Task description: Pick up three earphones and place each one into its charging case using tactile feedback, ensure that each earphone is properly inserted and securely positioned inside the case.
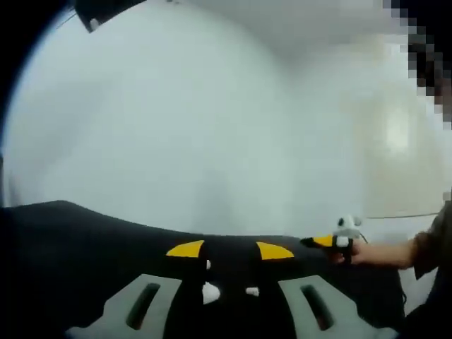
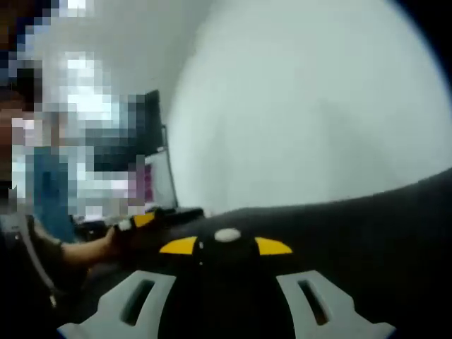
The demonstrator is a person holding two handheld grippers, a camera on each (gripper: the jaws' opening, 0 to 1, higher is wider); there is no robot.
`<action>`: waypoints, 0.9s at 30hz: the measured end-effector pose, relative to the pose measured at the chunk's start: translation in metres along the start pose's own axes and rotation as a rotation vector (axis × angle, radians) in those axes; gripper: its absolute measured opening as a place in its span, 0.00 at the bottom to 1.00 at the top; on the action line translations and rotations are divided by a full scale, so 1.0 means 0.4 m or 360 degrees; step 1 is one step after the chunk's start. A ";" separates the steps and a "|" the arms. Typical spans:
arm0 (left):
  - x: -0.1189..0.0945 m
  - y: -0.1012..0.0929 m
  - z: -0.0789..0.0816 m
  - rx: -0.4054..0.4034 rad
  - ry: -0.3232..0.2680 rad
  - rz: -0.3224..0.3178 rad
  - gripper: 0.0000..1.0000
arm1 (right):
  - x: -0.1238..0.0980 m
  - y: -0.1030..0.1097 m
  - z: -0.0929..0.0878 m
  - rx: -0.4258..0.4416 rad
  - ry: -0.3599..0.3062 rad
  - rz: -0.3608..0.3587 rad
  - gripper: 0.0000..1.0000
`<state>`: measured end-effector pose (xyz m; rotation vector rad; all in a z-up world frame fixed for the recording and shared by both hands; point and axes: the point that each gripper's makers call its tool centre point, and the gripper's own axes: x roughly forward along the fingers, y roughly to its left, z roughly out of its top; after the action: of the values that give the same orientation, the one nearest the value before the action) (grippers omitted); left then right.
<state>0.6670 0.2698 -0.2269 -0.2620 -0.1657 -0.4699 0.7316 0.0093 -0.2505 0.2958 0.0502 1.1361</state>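
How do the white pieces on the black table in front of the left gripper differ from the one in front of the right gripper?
The left gripper faces two small white pieces lying side by side; the right gripper faces one rounded white piece. The pair sits between the jaws, the single one just beyond the yellow tips. All lie untouched on the black table.

office/lab-type rm | plain white walls | black worktable | monitor at back

Soft blur, even daylight, fisheye-bent edges
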 end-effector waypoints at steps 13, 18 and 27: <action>0.024 0.081 -0.095 -0.0050 0.0498 0.0283 0.30 | -0.038 0.050 0.128 0.0036 -0.0265 0.0068 0.31; 0.000 0.089 -0.135 -0.0300 0.0670 0.0453 0.29 | -0.046 0.071 0.145 0.0022 -0.0297 0.0100 0.31; 0.005 0.041 -0.181 -0.0316 0.0807 0.0449 0.26 | -0.072 0.052 0.184 0.0052 -0.0394 0.0068 0.31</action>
<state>0.6834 0.2623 -0.2989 -0.3466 0.4110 -0.2598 0.7150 -0.0237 -0.1778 0.4667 -0.1568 1.1342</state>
